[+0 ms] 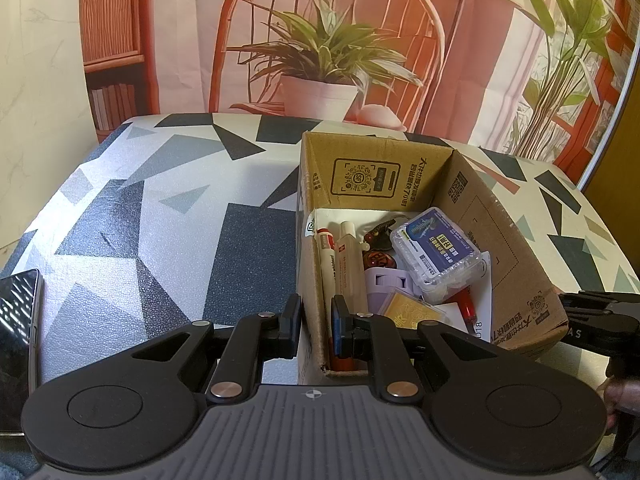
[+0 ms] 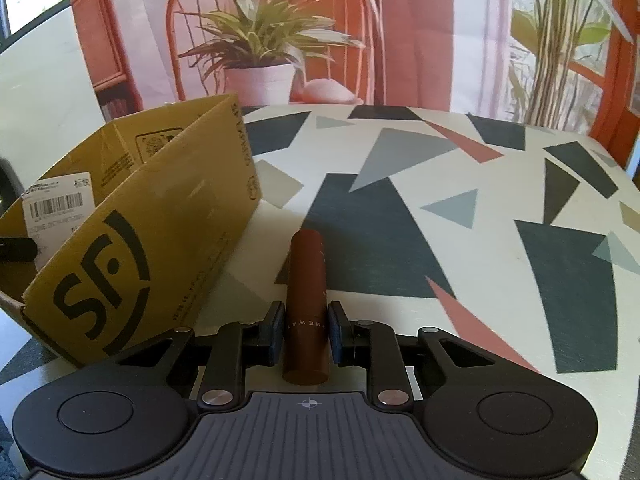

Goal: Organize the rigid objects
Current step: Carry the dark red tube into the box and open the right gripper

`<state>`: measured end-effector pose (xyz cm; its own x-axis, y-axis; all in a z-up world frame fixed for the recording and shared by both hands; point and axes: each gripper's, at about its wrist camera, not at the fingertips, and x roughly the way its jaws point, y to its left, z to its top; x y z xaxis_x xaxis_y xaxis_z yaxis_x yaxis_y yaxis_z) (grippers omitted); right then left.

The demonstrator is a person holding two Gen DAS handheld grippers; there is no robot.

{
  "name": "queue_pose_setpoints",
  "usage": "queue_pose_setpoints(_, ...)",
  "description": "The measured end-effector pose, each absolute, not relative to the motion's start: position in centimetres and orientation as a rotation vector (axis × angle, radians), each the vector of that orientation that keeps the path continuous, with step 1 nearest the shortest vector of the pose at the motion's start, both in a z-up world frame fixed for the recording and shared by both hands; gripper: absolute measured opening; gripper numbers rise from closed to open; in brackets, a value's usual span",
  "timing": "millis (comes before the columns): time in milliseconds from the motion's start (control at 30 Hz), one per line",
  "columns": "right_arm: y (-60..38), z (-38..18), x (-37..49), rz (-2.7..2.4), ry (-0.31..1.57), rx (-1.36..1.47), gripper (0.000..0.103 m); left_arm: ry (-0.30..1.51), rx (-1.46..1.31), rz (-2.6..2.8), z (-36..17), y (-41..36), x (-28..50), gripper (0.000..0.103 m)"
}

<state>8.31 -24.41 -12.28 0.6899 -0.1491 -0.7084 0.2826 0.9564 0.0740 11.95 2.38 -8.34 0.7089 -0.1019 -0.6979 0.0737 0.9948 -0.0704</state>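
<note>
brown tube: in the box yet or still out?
Out. The tube lies on the table right of the box, between the right tool's fingers.

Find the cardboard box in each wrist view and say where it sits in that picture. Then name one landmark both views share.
Left wrist view: the cardboard box fills the centre-right, open, its near-left wall between the left gripper fingers.
Right wrist view: the cardboard box stands at the left, seen from outside, beside the brown tube in the right gripper.
Shared landmark: the potted plant on the backdrop.
</note>
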Motion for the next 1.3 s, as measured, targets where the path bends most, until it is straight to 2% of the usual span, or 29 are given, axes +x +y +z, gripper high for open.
queue_pose_setpoints(733, -28.0, -12.0, 6.4, -0.352, 0.742, 0.355, 0.021, 0.776, -0.038, -0.097, -8.3, 2.3, 11.9, 0.016)
queue_pose_setpoints(1300, -26.2, -5.4, 6.4, -0.215, 0.538, 0.411, 0.021, 0.775, -0.04, -0.098, -8.3, 2.3, 11.9, 0.016)
